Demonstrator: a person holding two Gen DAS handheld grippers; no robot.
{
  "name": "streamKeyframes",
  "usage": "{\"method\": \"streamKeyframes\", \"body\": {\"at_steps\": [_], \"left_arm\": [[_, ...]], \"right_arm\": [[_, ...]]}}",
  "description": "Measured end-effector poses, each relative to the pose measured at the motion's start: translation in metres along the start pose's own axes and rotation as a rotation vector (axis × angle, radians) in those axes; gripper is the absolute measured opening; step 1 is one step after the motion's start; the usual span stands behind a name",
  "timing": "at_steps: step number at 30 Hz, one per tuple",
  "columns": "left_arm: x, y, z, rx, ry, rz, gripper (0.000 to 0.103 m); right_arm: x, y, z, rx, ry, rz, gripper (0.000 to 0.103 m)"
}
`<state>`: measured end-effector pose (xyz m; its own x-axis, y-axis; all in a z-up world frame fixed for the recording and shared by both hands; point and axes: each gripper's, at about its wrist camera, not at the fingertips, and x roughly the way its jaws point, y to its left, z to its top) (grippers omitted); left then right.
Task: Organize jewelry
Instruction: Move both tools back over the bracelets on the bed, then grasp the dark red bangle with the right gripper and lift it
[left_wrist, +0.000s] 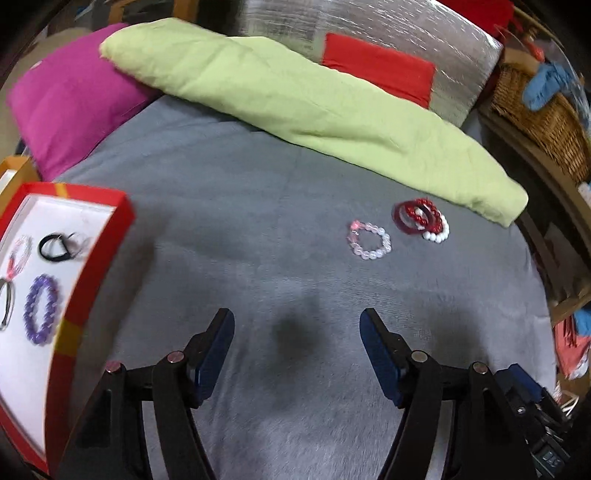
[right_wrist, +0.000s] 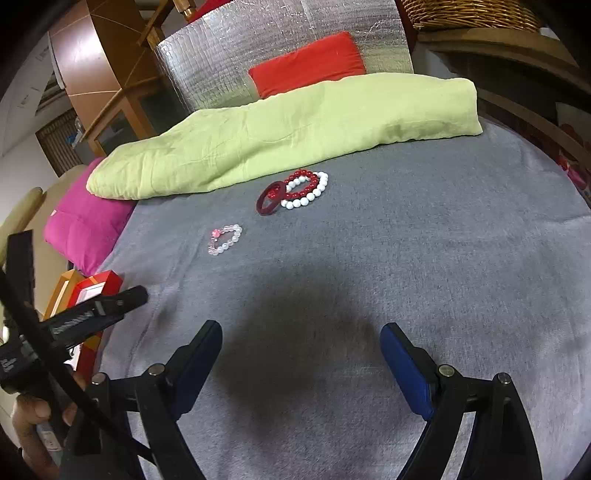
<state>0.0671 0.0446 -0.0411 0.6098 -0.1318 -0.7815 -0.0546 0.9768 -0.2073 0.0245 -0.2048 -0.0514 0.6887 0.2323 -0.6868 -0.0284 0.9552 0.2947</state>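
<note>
A pale pink bead bracelet lies on the grey cloth. Beyond it is a small pile: a dark red bangle, a red bead bracelet and a white bead bracelet. A red box with a white lining at the left holds a purple bead bracelet, a black band and other pieces. My left gripper is open and empty, short of the bracelets. My right gripper is open and empty above bare cloth.
A light green folded cloth lies behind the jewelry, with a magenta cushion at the left. A silver foil panel with a red patch stands at the back. A wicker basket is at the right.
</note>
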Motion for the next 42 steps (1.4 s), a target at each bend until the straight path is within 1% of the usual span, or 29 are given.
{"method": "streamKeyframes", "body": {"at_steps": [2, 3, 5, 7, 9, 11, 13, 17, 19, 21, 24, 25, 27, 31, 36, 37, 39, 42], "left_arm": [[0.003, -0.003, -0.002, 0.022, -0.014, 0.004, 0.071], [0.004, -0.002, -0.002, 0.029, -0.022, 0.002, 0.071], [0.006, -0.003, -0.001, 0.038, -0.032, 0.002, 0.071], [0.005, -0.003, -0.001, 0.042, -0.044, 0.001, 0.071], [0.004, -0.002, 0.0, 0.041, -0.048, 0.009, 0.071], [0.006, 0.0, 0.001, 0.027, -0.023, -0.026, 0.071], [0.009, 0.002, 0.002, 0.004, 0.001, -0.06, 0.071], [0.009, 0.009, 0.006, -0.033, -0.002, -0.051, 0.071], [0.009, 0.012, 0.007, -0.047, 0.006, -0.059, 0.071], [0.009, 0.014, 0.008, -0.06, 0.01, -0.064, 0.071], [0.008, 0.013, 0.009, -0.057, 0.016, -0.079, 0.071], [0.008, 0.012, 0.009, -0.056, 0.018, -0.08, 0.071], [0.009, 0.012, 0.009, -0.052, 0.024, -0.085, 0.071], [0.007, 0.009, 0.009, -0.047, 0.022, -0.091, 0.071], [0.009, 0.005, 0.008, -0.031, 0.026, -0.091, 0.071], [0.009, 0.005, 0.008, -0.029, 0.026, -0.09, 0.071], [0.009, 0.005, 0.008, -0.029, 0.026, -0.086, 0.071], [0.01, 0.005, 0.008, -0.028, 0.023, -0.083, 0.071]], "right_arm": [[0.002, -0.001, 0.0, 0.002, -0.004, 0.01, 0.088], [0.002, 0.0, 0.0, -0.002, -0.01, 0.01, 0.085], [0.002, 0.0, 0.001, -0.009, -0.015, 0.004, 0.077], [0.004, 0.0, 0.004, -0.001, -0.012, 0.013, 0.062], [0.009, 0.004, 0.008, -0.015, 0.003, -0.001, 0.058], [0.017, 0.011, 0.015, -0.053, 0.015, -0.032, 0.056], [0.025, 0.017, 0.028, -0.08, 0.027, -0.043, 0.055], [0.046, 0.031, 0.074, -0.124, 0.037, -0.062, 0.055], [0.062, 0.036, 0.096, -0.14, 0.055, -0.089, 0.055], [0.078, 0.039, 0.113, -0.144, 0.073, -0.105, 0.055], [0.103, 0.047, 0.131, -0.191, 0.105, -0.147, 0.054], [0.11, 0.049, 0.134, -0.202, 0.113, -0.158, 0.047], [0.123, 0.049, 0.141, -0.206, 0.133, -0.171, 0.041], [0.141, 0.047, 0.144, -0.21, 0.158, -0.198, 0.04], [0.153, 0.046, 0.142, -0.204, 0.171, -0.187, 0.036], [0.155, 0.047, 0.141, -0.205, 0.174, -0.185, 0.025], [0.159, 0.048, 0.141, -0.207, 0.183, -0.181, 0.008], [0.151, 0.05, 0.139, -0.207, 0.147, -0.166, 0.008]]}}
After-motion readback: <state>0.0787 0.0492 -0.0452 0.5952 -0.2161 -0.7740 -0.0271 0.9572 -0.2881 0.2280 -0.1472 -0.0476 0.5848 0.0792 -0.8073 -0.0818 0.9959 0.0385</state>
